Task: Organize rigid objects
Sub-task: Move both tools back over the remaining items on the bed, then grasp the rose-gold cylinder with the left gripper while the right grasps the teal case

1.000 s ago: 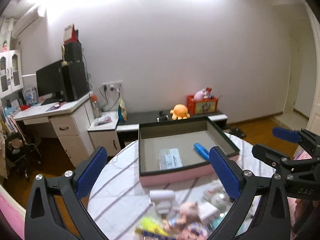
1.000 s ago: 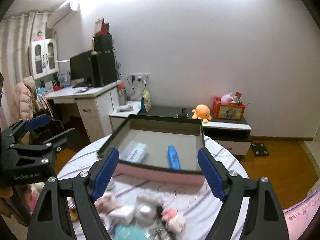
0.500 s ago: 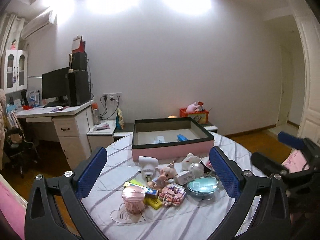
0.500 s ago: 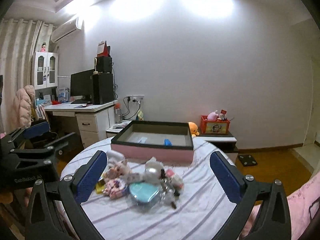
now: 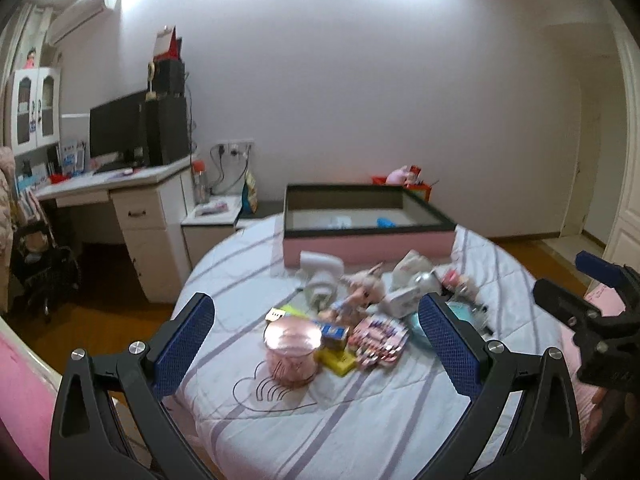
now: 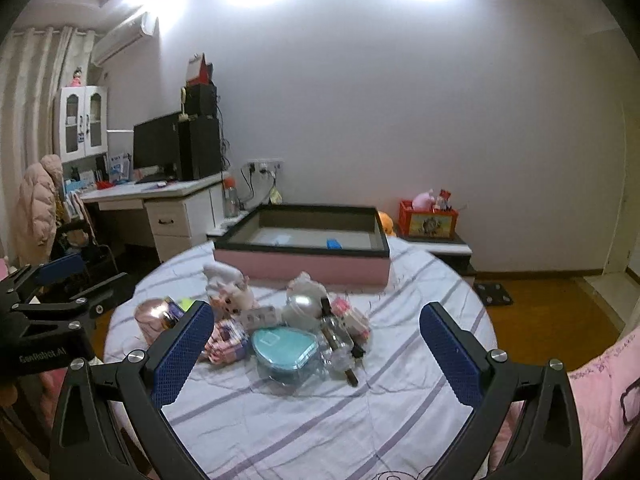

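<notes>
Right wrist view: right gripper (image 6: 316, 354), jaws spread as wide as they go, nothing between the blue pads; it hangs over the near part of the round table (image 6: 312, 420), short of the clutter.

Left wrist view: left gripper (image 5: 316, 344), jaws likewise wide and empty, pointing at the same heap from its left side.

Items, from the tools outward:
- Teal case (image 6: 285, 347), nearest the right gripper. Hard shell with a clear base, smooth and probably slippery; likely light. Best taken across its narrower width, low on the rim.
- Small clear bottle (image 6: 335, 340), lying on its side just right of the case. Rigid, may be glass, so judged fragile and prone to roll; grip across the body.
- Pink patterned packet (image 6: 226, 340), left of the case. Flat and light; awkward to pinch from above.
- Rose metallic tin (image 5: 292, 350), nearest the left gripper. Stiff, round and shiny; likely to slip, so close the pads across its side wall.
- Yellow box (image 5: 338, 358), touching the tin on its right. Stiff card, light, square faces easy to clamp.
- White device (image 5: 322, 276), far side of the heap. Hard plastic, bulkier.
- Plush dolls (image 5: 362, 290), mid-heap: soft, judged not part of the sort.
- Pink tray (image 6: 302, 264), far end of the table, holding a blue item (image 6: 333, 244) and a white packet (image 5: 338, 222); judged the destination.
</notes>
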Tool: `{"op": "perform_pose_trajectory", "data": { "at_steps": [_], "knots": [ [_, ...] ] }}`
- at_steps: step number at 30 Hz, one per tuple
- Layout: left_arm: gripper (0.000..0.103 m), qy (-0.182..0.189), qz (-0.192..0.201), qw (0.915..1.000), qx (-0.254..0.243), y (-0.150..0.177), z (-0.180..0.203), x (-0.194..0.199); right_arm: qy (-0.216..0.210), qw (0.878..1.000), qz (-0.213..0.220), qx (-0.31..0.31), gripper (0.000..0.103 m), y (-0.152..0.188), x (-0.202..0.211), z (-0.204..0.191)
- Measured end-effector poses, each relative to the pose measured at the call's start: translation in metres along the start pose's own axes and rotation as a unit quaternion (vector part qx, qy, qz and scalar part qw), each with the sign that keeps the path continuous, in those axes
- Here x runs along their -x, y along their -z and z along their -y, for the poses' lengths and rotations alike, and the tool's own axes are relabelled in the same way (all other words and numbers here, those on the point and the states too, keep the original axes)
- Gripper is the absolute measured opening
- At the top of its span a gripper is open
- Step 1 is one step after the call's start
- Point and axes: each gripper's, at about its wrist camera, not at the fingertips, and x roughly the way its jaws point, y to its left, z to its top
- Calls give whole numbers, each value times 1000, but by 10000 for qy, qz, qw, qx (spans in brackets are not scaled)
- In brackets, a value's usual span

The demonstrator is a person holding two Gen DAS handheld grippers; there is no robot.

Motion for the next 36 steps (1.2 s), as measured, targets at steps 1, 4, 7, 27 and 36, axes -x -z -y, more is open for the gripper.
{"op": "perform_pose_trajectory", "data": {
  "at_steps": [1, 4, 7, 27, 36],
  "knots": [
    [103, -19, -69, 10000, 11, 3, -2, -5, 23, 10000, -68, -30, 103, 3, -5, 2],
    [103, -71, -343, 9994, 30, 13, -9, -24, 141, 9996, -253, -38, 103, 11, -19, 7],
    [103, -177, -644, 9978, 22, 23, -16, -45, 234, 9983, -519, -91, 103, 20, -35, 15],
    [48, 361, -1308, 9907, 88, 37, -30, -99, 427, 9860, -1594, -230, 103, 40, -103, 45],
    [48, 467, -1194, 9917, 109, 29, -34, -79, 439, 9870, -1542, -93, 99, 27, -103, 41]
  ]
}}
